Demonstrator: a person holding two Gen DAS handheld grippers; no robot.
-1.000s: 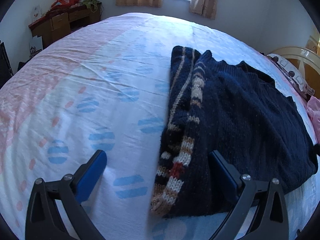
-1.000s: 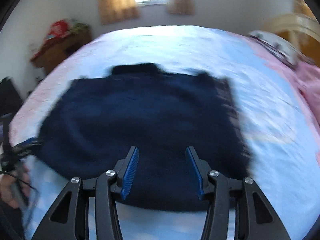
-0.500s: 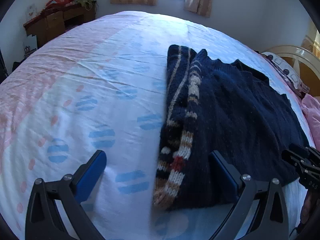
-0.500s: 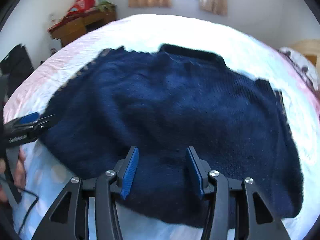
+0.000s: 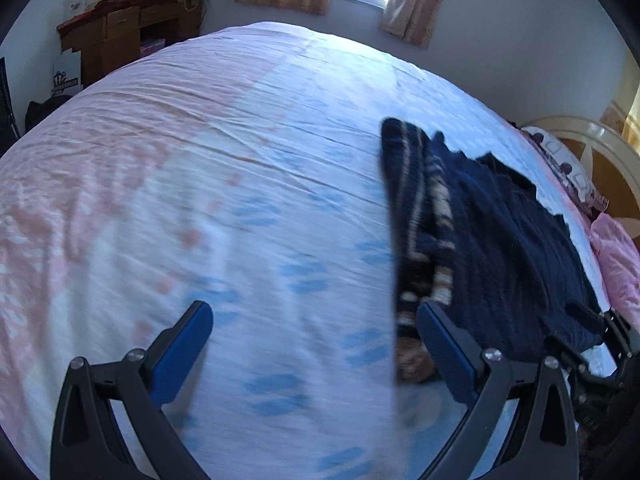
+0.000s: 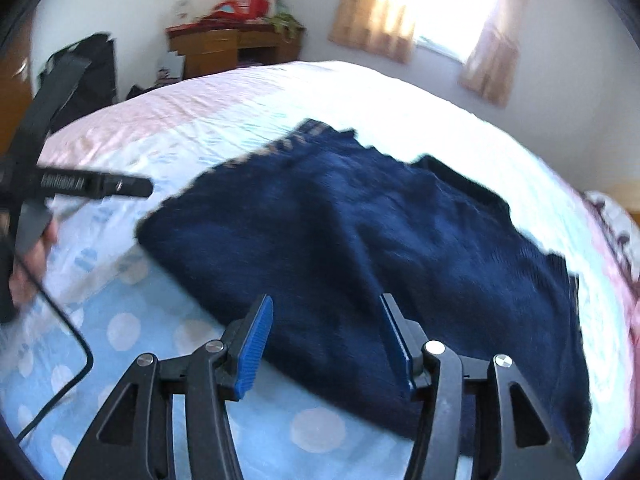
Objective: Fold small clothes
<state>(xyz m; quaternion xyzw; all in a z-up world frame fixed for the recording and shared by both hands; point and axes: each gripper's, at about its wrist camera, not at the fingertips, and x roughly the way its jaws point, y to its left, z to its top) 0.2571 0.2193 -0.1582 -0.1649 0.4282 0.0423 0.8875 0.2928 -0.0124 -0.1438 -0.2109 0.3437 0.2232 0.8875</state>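
Observation:
A navy knitted sweater [image 6: 380,248] lies flat on the bed; its striped beige and red edge is folded over on the left side [image 5: 432,232]. My left gripper [image 5: 316,340] is open and empty above the bedsheet, its right finger beside the sweater's striped edge. My right gripper [image 6: 326,332] is open and empty, low over the sweater's near edge. The left gripper also shows at the left of the right wrist view [image 6: 92,186], and the right gripper at the right edge of the left wrist view [image 5: 592,340].
The bed [image 5: 200,160] has a pink, white and blue spotted sheet. A wooden desk [image 5: 120,32] with clutter stands at the far left by the wall. A headboard and pink pillow [image 5: 616,248] are at the right. A black cable [image 6: 72,340] hangs from the left hand.
The left gripper has swung left, so the sweater now sits further right in its view. The right gripper has turned left and moved to the sweater's near edge. Both stay open.

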